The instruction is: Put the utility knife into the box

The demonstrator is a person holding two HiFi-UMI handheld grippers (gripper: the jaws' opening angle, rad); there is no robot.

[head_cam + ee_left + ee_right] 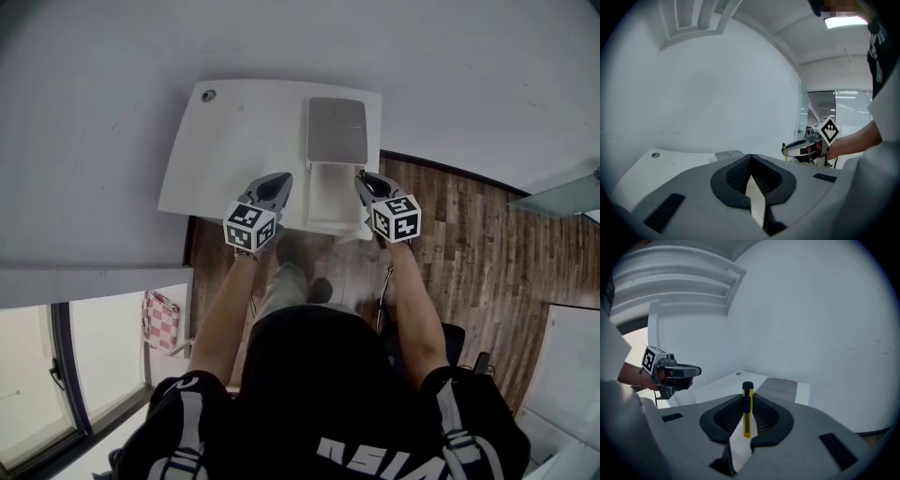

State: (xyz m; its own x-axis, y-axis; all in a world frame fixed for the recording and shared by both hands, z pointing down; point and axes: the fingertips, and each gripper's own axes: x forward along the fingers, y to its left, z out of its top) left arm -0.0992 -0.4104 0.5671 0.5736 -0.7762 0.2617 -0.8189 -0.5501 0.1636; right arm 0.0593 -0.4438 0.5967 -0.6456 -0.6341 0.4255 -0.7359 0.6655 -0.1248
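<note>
My right gripper (pixel 747 405) is shut on a yellow utility knife (pixel 747 416) with a black slider, which stands upright between the pads with its end poking past the tips. In the head view, that gripper (pixel 364 176) hovers at the right edge of the open white box (pixel 328 192), whose grey lid (pixel 336 129) lies folded back behind it. My left gripper (pixel 278 178) hangs at the box's left edge, with its jaws closed tip to tip and nothing between them (pixel 750 158). The knife itself is hidden in the head view.
The box sits on a white table (pixel 234 141) with a small round grommet (pixel 208 95) at its far left corner. Brown wood floor (pixel 469 234) lies to the right and in front. A white wall stands behind the table.
</note>
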